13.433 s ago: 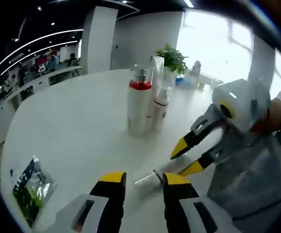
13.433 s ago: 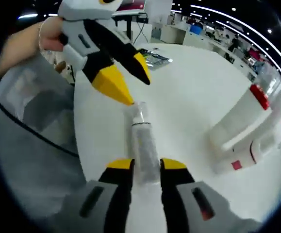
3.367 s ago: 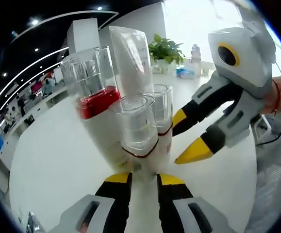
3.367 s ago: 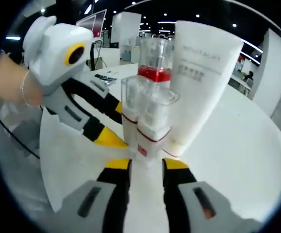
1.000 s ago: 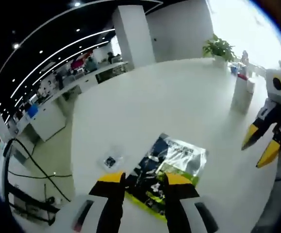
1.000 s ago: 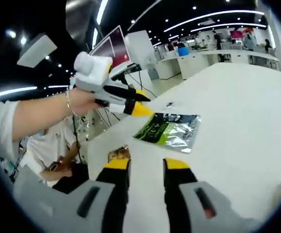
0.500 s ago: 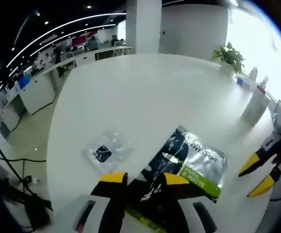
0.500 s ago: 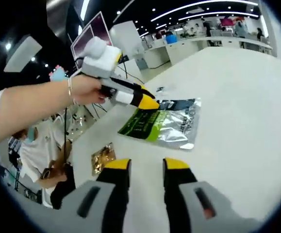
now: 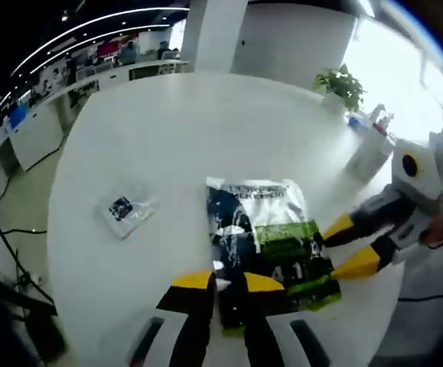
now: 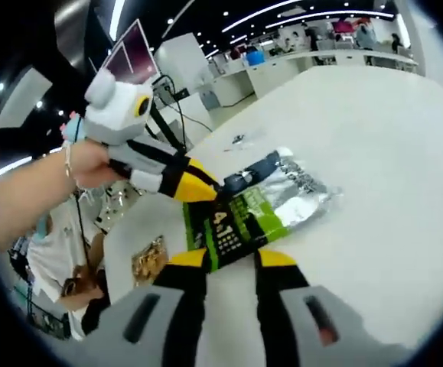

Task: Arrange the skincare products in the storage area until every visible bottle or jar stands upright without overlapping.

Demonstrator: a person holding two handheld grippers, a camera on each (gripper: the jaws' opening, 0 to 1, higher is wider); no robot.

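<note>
The bottles (image 9: 370, 149), the task's own things, stand upright in a tight cluster at the far edge of the table (image 9: 167, 153), near a plant (image 9: 342, 82), well apart from both grippers. Nearer lies a flat foil pouch (image 9: 271, 248), green and dark. The left gripper (image 9: 219, 284) has its jaws drawn close over the pouch's near edge, seemingly pinching it, though the contact itself is hard to make out. The right gripper (image 10: 231, 259) approaches the opposite edge; its jaws stand apart and hold nothing. A small clear packet (image 9: 125, 210) lies beside the pouch, and a gold wrapper (image 10: 148, 260) sits by the table's rim.

To lift the pouch well, pinch it at the very edge, keep it low and flat, and steer wide of the bottles so none tips.
</note>
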